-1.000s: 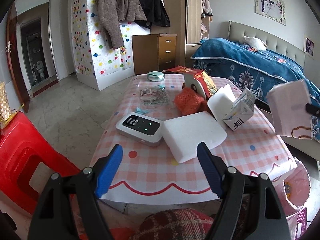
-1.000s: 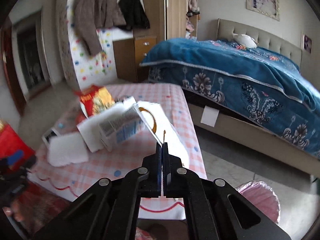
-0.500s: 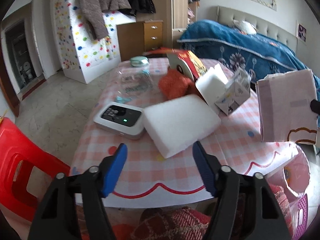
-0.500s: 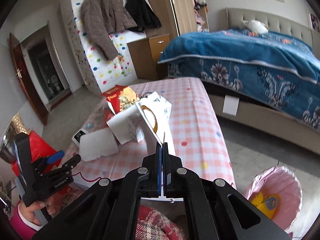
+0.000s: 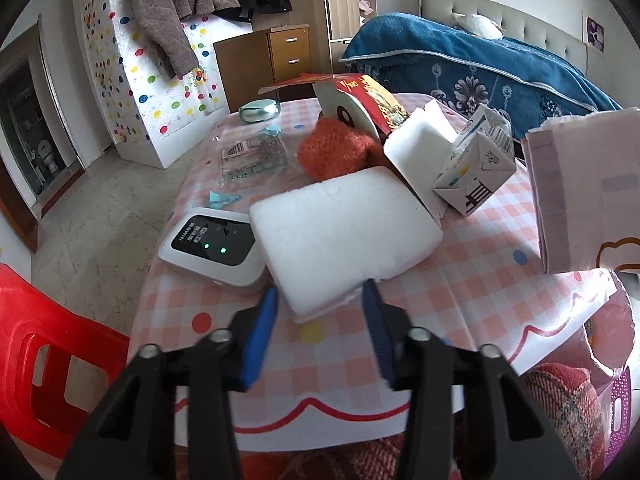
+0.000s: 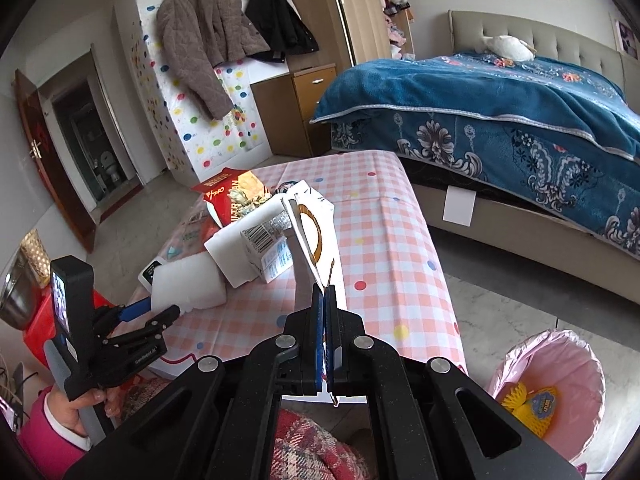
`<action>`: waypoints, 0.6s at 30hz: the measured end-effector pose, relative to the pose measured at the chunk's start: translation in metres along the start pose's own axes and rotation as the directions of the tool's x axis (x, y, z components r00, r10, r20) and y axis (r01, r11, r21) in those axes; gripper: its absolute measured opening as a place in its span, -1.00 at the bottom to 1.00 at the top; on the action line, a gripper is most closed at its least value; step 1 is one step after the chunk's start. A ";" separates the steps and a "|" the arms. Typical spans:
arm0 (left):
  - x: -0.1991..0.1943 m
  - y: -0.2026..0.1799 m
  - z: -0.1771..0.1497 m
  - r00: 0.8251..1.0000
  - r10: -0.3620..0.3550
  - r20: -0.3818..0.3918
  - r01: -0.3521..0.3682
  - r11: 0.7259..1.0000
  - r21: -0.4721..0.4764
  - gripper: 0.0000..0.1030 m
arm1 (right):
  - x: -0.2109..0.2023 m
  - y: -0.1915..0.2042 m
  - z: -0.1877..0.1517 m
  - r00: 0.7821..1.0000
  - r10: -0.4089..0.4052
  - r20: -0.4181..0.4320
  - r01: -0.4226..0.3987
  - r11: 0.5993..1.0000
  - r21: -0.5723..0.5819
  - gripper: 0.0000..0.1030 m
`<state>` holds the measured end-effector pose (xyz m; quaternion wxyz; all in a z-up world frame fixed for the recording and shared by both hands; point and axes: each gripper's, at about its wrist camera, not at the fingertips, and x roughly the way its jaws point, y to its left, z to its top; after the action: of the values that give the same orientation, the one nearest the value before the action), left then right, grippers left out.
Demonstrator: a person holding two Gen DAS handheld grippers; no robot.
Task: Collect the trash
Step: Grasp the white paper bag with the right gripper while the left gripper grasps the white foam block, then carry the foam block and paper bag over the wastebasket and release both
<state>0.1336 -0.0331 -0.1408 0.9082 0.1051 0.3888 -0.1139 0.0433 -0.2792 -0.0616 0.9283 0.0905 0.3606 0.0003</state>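
Note:
My left gripper [image 5: 320, 312] is open, its blue fingers either side of the near end of a white foam block [image 5: 344, 232] lying on the checked table [image 5: 460, 308]. It also shows in the right wrist view [image 6: 156, 312]. My right gripper [image 6: 325, 304] is shut on a pale pink paper bag [image 6: 310, 240], held upright above the table's right side; the bag shows in the left wrist view [image 5: 584, 196]. Behind the foam lie a white milk carton [image 5: 476, 172], a white box [image 5: 420, 148], an orange knitted item [image 5: 336, 152] and a red carton [image 5: 364, 96].
A white device with green lights [image 5: 210, 246] lies left of the foam. A clear plastic wrapper [image 5: 252, 156] and a grey-green case [image 5: 260, 110] lie farther back. A pink-lined trash bin [image 6: 552, 384] stands on the floor right of the table. A red stool [image 5: 44, 352] stands left.
My left gripper has moved forward and its fingers now straddle the foam block's near end. My right gripper has drawn back with the paper bag, bringing the trash bin more into view.

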 end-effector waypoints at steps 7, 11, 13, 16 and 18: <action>-0.021 0.009 -0.002 0.999 0.002 0.052 0.000 0.999 -0.049 -0.60 | -0.007 0.001 -0.002 1.000 -0.006 0.014 0.006 1.000 0.001 -1.00; -0.045 0.015 -0.003 0.996 0.007 0.093 0.002 0.996 -0.095 -0.61 | -0.016 -0.001 -0.004 0.999 -0.006 0.034 0.006 1.000 0.003 -1.00; -0.059 0.017 -0.004 0.993 0.007 0.117 0.006 0.994 -0.112 -0.61 | -0.022 -0.001 -0.004 0.999 -0.007 0.046 0.007 1.000 0.002 -1.00; -0.081 0.017 -0.004 0.989 0.013 0.150 0.007 0.991 -0.135 -0.61 | -0.030 -0.002 -0.005 0.998 -0.005 0.064 0.005 1.000 0.003 -1.00; -0.089 0.016 -0.003 0.986 0.013 0.163 0.011 0.990 -0.143 -0.61 | -0.034 -0.002 -0.005 0.997 -0.001 0.074 0.001 1.000 0.004 -1.00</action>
<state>0.0765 -0.0058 -0.0760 0.9423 0.0299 0.3200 -0.0934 0.0143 -0.2830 -0.0426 0.9408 0.0921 0.3262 -0.0043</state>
